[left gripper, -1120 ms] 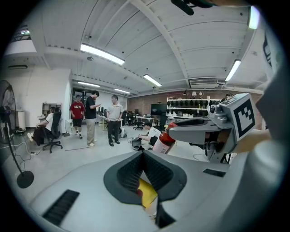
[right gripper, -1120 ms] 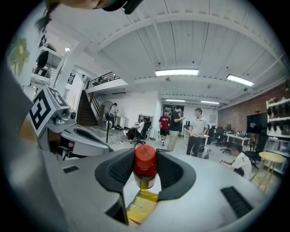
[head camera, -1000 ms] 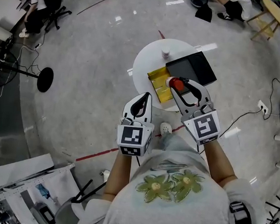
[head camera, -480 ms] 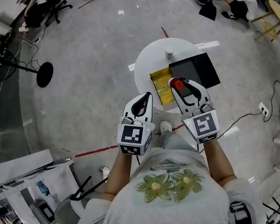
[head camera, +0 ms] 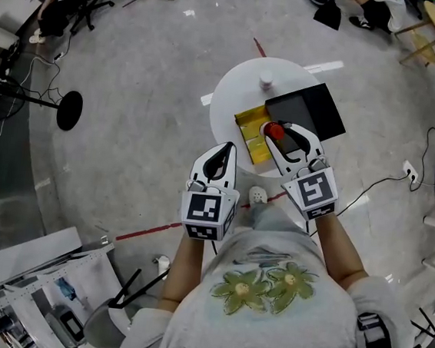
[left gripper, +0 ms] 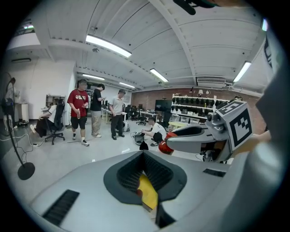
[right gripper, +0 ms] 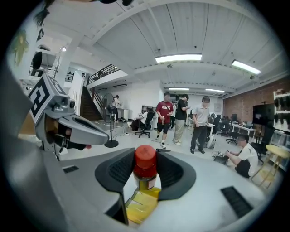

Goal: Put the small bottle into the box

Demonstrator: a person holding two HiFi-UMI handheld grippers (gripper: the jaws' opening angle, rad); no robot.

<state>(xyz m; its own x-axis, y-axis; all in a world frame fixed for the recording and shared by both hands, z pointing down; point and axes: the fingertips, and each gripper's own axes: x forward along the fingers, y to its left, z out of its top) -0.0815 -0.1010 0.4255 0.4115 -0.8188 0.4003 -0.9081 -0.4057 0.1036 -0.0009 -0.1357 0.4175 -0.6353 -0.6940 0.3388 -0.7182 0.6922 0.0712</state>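
From where I stand, the right gripper (head camera: pixel 281 130) is pinching the small bottle (head camera: pixel 274 130) just under its red cap, the two pads pressed on either side of the neck. The bottle hangs upright over the near right part of the yellow box (head camera: pixel 248 128) on the round white table (head camera: pixel 238 87). The right gripper view looks straight down past the bottle (right gripper: pixel 145 168) to the box (right gripper: pixel 139 206) below, so I'd judge the line-up as close but not centred. The black board (head camera: pixel 308 109) lies touching the box's far right side, and the bottle looks nearer that edge than the middle. I'd bring the gripper a little to the left, over the open yellow floor, then lower it straight down with the bottle kept vertical. The pads should part only once the base rests inside; dropped from height, a top-heavy bottle like this would likely tip or bounce off the rim. The left gripper (head camera: pixel 217 160) hovers short of the table with its tips pressed together on nothing, and it can stay clear.
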